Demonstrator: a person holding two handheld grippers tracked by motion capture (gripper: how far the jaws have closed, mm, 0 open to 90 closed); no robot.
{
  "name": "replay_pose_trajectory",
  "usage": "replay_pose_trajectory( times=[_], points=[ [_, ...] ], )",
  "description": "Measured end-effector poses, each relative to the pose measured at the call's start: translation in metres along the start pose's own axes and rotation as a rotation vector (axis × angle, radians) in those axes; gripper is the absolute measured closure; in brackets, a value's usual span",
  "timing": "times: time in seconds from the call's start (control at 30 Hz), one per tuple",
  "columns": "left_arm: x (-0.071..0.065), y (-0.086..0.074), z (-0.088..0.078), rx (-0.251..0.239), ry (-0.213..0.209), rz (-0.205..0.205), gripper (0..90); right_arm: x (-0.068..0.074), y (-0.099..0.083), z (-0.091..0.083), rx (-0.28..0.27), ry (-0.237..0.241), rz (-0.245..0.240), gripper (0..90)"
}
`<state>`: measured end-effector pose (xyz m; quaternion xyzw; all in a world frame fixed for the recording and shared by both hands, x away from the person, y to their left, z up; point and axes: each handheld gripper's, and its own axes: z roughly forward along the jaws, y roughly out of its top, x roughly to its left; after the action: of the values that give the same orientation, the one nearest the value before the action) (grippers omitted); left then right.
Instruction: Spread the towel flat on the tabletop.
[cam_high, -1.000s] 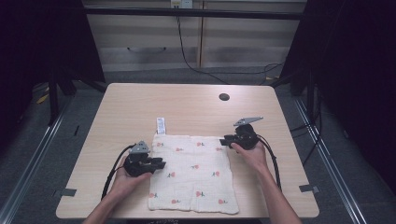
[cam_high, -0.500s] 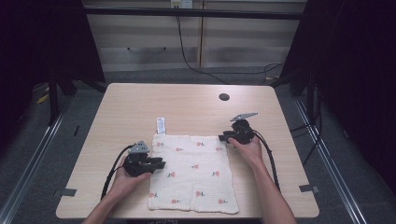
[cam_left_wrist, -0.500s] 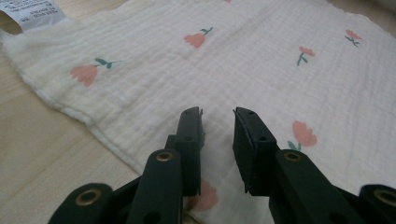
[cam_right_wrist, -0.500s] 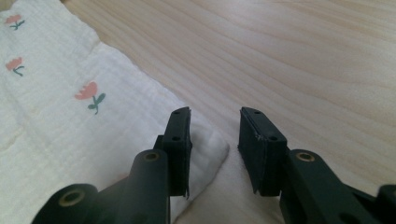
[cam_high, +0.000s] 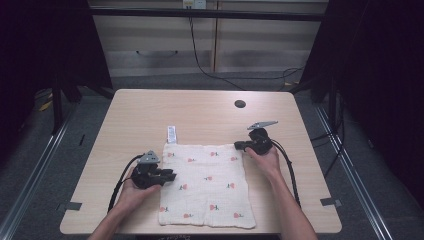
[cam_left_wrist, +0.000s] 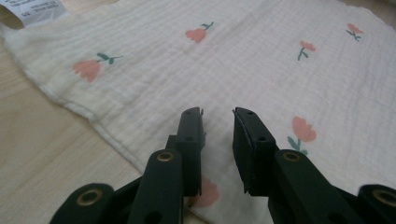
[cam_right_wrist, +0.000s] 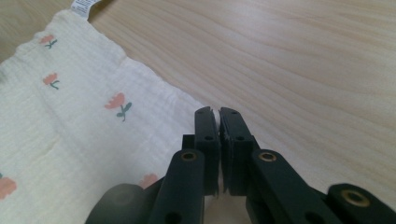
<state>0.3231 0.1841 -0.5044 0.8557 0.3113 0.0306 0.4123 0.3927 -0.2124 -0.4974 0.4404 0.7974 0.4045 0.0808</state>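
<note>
1. L hand-held gripper (cam_high: 172, 176) sits at the left edge of the cream crinkled muslin cloth with pink tulip prints (cam_high: 210, 190), about halfway down that side. In the left gripper view its jaws stand part open, a clear gap between them. They're low over the cloth (cam_left_wrist: 261, 60) just inside the hem w/ nothing nipped.
2. Cloth lies flat and spread on the pale wood tabletop (cam_high: 200, 110), towards the near edge. Its small white care label (cam_high: 171, 135) sticks out at the far left corner.
3. R hand-held gripper (cam_high: 239, 146) is at the cloth's far right corner. Its jaws have just been closing and are now all but together (cam_right_wrist: 216, 109). The cloth's hem (cam_right_wrist: 70, 121) runs in under the tips, so it looks nipped.
4. Step, prob.: taking hold of the cloth for a fold or lift. R side is gripped, L side not yet.
5. Next, I'd say: L jaws need to drop onto the hem and pinch it. Then both lift together, evenly, so the thin fabric doesn't drag or bunch.
6. Tabletop is otherwise bare apart from a dark round cable hole (cam_high: 240, 104) near the far right.
7. Room: grey floor, pale cabinet fronts (cam_high: 150, 55) at the back, black cables, dark surrounds L and R.
</note>
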Motion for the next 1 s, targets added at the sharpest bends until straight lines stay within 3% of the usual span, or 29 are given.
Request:
replay_pose_trajectory(
  times=[0.1,0.2,0.23,0.37,0.43,0.47,0.57,0.73,0.83,1.0],
  points=[
    [0.001,0.001,-0.002,-0.006,0.005,-0.014,71.2,0.003,0.000,-0.005,-0.017,0.006,-0.003,86.7],
    [0.012,0.006,-0.011,-0.045,0.008,-0.039,69.6,0.006,-0.001,-0.007,-0.022,0.006,-0.012,86.7],
    [0.024,0.013,-0.017,-0.080,0.039,-0.066,69.2,0.007,-0.002,-0.007,-0.019,0.006,-0.019,86.7],
    [0.049,0.029,-0.020,-0.120,0.070,-0.127,67.4,0.009,-0.003,-0.009,-0.025,0.006,-0.013,86.7],
    [0.055,0.032,-0.018,-0.117,0.074,-0.139,66.4,0.008,-0.003,-0.009,-0.024,0.006,-0.018,86.7],
    [0.066,0.038,-0.013,-0.123,0.073,-0.162,66.3,0.008,-0.002,-0.010,-0.030,0.006,-0.016,86.7],
    [0.074,0.044,-0.005,-0.111,0.086,-0.157,65.9,0.008,-0.003,-0.010,-0.032,0.009,-0.013,86.6],
    [0.083,0.042,0.009,-0.080,0.098,-0.183,66.4,0.009,-0.005,-0.011,-0.037,0.017,-0.011,86.7],
    [0.085,0.042,0.011,-0.068,0.128,-0.179,66.6,0.010,-0.005,-0.012,-0.036,0.017,-0.015,86.6],
    [0.088,0.043,0.022,-0.044,0.144,-0.173,66.4,0.011,-0.005,-0.012,-0.035,0.021,-0.013,86.6]
  ],
)
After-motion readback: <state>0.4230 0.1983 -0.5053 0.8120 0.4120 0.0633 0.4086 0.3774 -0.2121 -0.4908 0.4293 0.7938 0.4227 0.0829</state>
